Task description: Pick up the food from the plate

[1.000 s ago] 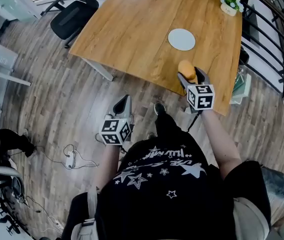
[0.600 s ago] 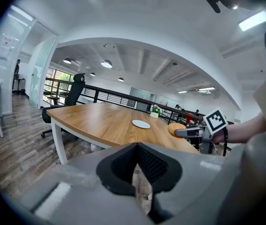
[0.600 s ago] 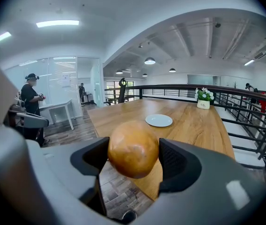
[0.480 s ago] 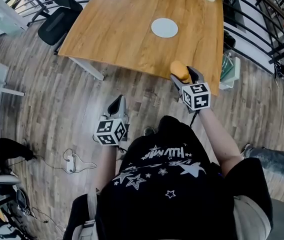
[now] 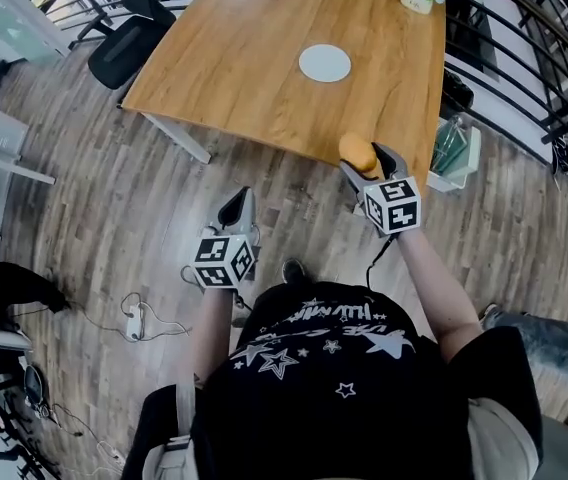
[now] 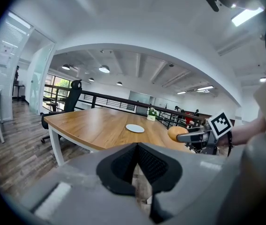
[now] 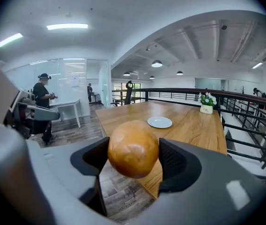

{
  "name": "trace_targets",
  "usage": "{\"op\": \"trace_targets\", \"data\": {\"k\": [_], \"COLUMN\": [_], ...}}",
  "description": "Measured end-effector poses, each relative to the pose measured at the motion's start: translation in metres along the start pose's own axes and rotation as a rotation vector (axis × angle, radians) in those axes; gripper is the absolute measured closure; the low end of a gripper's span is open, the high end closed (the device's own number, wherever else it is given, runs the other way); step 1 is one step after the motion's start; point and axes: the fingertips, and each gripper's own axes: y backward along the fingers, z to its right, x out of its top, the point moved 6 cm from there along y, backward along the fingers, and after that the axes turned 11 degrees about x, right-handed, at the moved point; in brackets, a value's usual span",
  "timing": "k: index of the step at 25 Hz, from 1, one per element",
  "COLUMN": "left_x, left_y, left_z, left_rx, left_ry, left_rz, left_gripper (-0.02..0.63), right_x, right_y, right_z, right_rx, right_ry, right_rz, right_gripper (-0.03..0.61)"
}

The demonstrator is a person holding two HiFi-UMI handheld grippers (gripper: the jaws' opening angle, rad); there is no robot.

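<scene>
Right gripper (image 5: 371, 162) is squeezing the round brown food (image 5: 356, 150) by the table's (image 5: 234, 63) near edge, plate (image 5: 324, 63) sitting mid-table, left gripper (image 5: 241, 204) hanging pinched closed.

The right gripper (image 5: 368, 160) is held out in front on an extended right arm (image 5: 434, 280), its jaws clamped from both sides on a round brown roll (image 7: 133, 154). The left gripper (image 5: 241, 206) sits nearer the body, pointing forward, with its jaws pressed together and nothing between them. The left arm (image 5: 214, 333) runs close beside the torso.
</scene>
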Motion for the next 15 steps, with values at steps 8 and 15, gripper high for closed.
{"op": "trace_targets", "data": {"k": [8, 15], "left_x": [-0.021, -0.036], "left_y": [0.026, 0.050], "left_z": [0.058, 0.093], "left_rx": [-0.001, 0.025], "left_ry": [-0.011, -0.014], "left_rz": [-0.021, -0.019], "left_gripper": [0.612, 0.612], "right_x": [-0.034, -0.054], "right_y": [0.050, 0.086], "right_z": [0.012, 0.017], "right_rx": [0.015, 0.036], "right_ry": [-0.025, -0.027], "right_rz": [-0.014, -0.013], "right_gripper": [0.245, 0.245]}}
